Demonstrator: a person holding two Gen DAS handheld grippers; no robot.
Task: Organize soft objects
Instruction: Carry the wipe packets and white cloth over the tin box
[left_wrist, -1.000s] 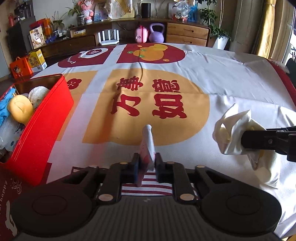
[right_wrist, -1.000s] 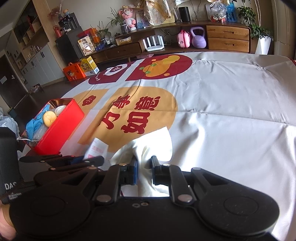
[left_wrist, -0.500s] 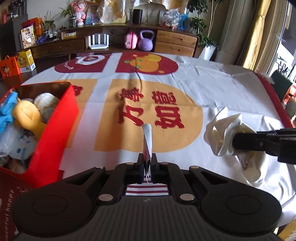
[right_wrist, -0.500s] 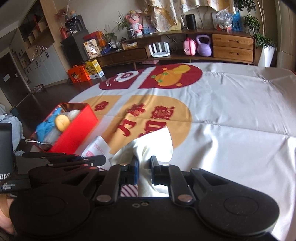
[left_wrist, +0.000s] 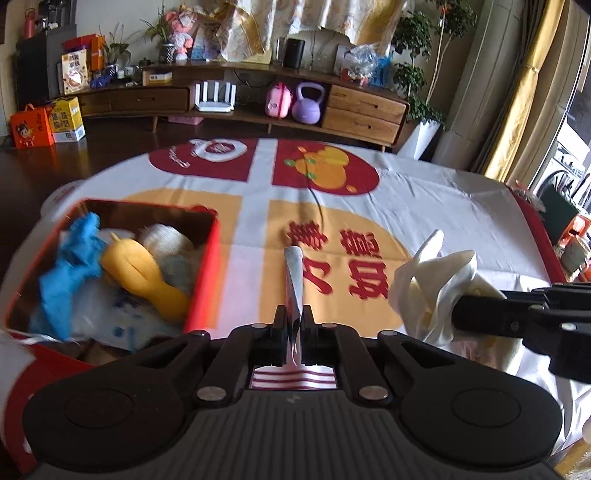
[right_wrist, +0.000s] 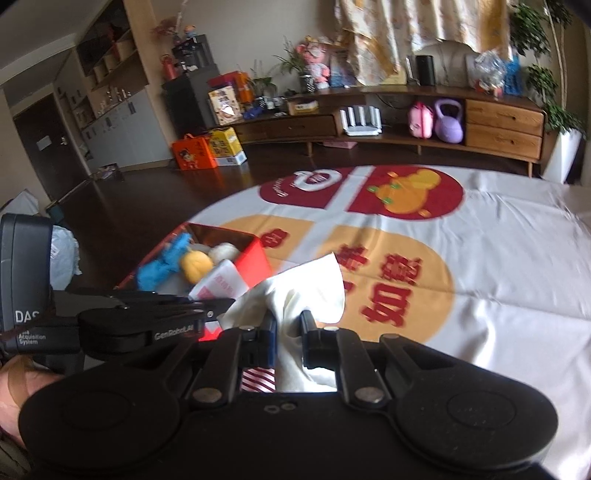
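Two hand-held grippers carry soft items above a printed tablecloth (left_wrist: 443, 192), bound, by the look of it, for the red box (left_wrist: 201, 280) at the left edge of the table.

The left gripper (left_wrist: 291, 325) is clamped tight on a thin packet (left_wrist: 293, 273), which stands edge-on between the jaws and pokes up past the fingertips; the right wrist view shows its pale face with pink print (right_wrist: 221, 284), close to the box's near corner. The right gripper (right_wrist: 288, 332) is closed on a bunched white cloth (right_wrist: 306, 291), its loose corners flaring above the fingers and its lower folds hanging below.

The box already holds a blue cloth (left_wrist: 70, 266), a yellow plush (left_wrist: 140, 273) and pale, round soft things, and looks fairly full.

To do the step well, the left gripper should clear the red wall before it descends, since the packet's lower end hangs out of sight and could catch the rim. It is best released over the open gap near the right wall, not on the plush, where it could slide off. The cloth should follow only when the left tool is out of the way, as the two grippers travel close together. The trailing folds need to be over the opening before the jaws part, or a corner may drape over the wall.
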